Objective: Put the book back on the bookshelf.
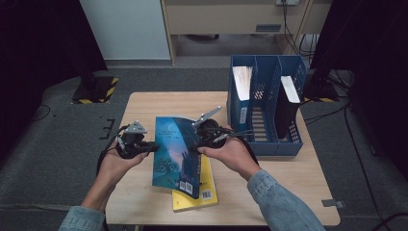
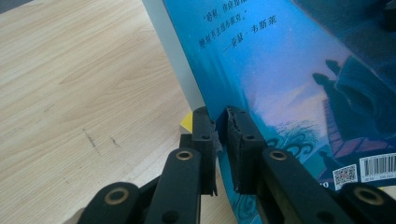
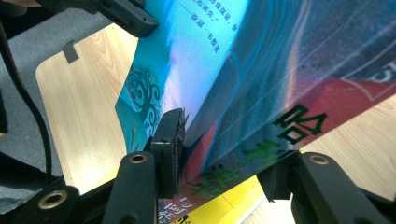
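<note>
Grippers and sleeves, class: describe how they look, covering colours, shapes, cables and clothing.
Both the left gripper and the right gripper are black, each topped by a grey three-cornered plate and trailing black cables. Their fingers are black bars with brass-coloured rivets. The sleeves are blue denim.

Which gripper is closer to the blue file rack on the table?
Right. The right gripper grips the blue book's spine side, just beside the blue file rack. The left gripper pinches the book's far edge, with the book between it and the rack.

Wooden table (image 1: 144, 103), grey carpet floor (image 1: 57, 149), dim room.
</note>
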